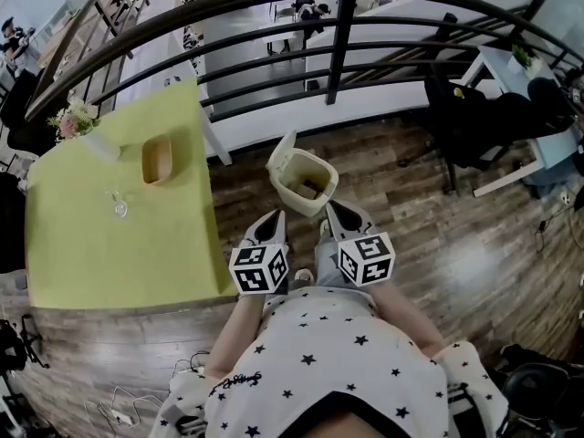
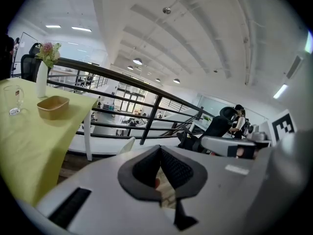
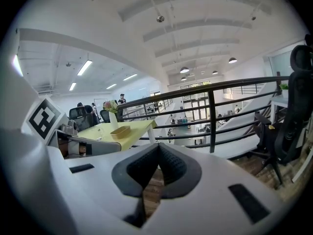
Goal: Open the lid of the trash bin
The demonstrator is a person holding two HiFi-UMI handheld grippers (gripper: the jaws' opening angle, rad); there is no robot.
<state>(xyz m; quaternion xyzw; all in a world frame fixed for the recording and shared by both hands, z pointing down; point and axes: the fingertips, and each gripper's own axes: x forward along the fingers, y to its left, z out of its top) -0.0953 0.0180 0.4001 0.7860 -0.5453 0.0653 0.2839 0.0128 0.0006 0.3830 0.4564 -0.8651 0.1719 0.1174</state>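
In the head view a small cream trash bin (image 1: 303,182) stands on the wooden floor just past both grippers. Its lid (image 1: 282,151) is tipped up at the bin's far-left rim, and the inside shows a little rubbish. My left gripper (image 1: 273,217) points at the bin's near-left side and my right gripper (image 1: 334,209) at its near-right side; both stop short of it. In the left gripper view the left gripper (image 2: 159,150) has its jaws together on nothing, with a pale lid edge (image 2: 126,144) beyond. The right gripper (image 3: 158,148) is likewise shut and empty.
A yellow-green table (image 1: 109,245) stands to the left with a wooden bowl (image 1: 157,160), a glass (image 1: 119,206) and a vase of flowers (image 1: 80,119). A black railing (image 1: 339,35) runs behind the bin. A dark office chair (image 1: 474,117) is at the right. Cables (image 1: 119,409) lie near my feet.
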